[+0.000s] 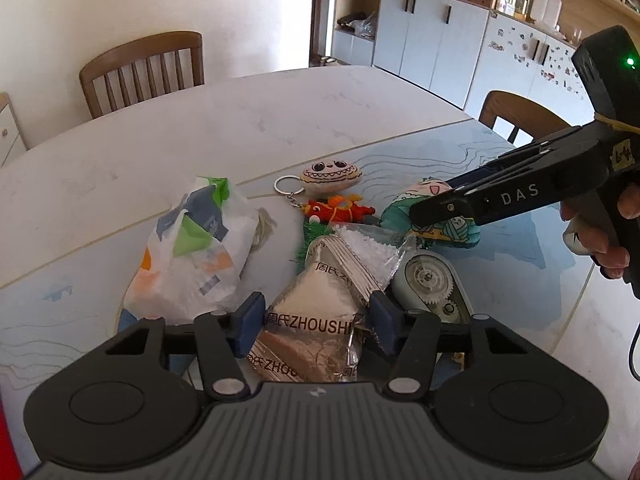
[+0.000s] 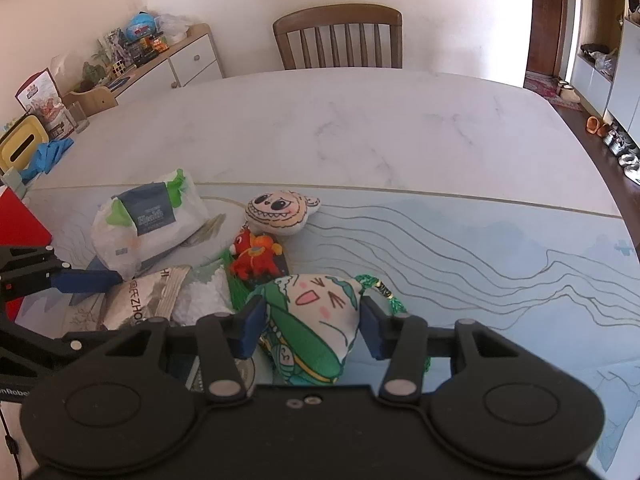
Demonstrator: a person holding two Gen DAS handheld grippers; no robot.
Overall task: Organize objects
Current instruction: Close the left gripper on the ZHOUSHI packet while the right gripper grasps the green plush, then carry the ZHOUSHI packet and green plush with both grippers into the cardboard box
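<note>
A pile of objects lies on the table's blue mat. My left gripper (image 1: 314, 326) has its pads either side of a silver ZHOUSHI packet (image 1: 312, 320); it looks shut on it. My right gripper (image 2: 314, 330) straddles a green and white cartoon plush (image 2: 316, 320), pads against its sides. The plush also shows in the left wrist view (image 1: 436, 232) under the right gripper (image 1: 424, 210). Nearby lie a white plastic bag (image 1: 192, 256), a cream toothy plush keychain (image 1: 330, 176), a red plush (image 1: 338, 210), a clear bag of white granules (image 1: 370, 252) and a tape dispenser (image 1: 432, 288).
The marble table (image 2: 360, 128) stretches beyond the blue mat (image 2: 500, 264). Wooden chairs stand at the far side (image 2: 340, 36) and at the right (image 1: 516, 114). A red box (image 2: 20, 224), a yellow tissue box (image 2: 20, 148) and blue cloth (image 2: 48, 156) sit at the left edge.
</note>
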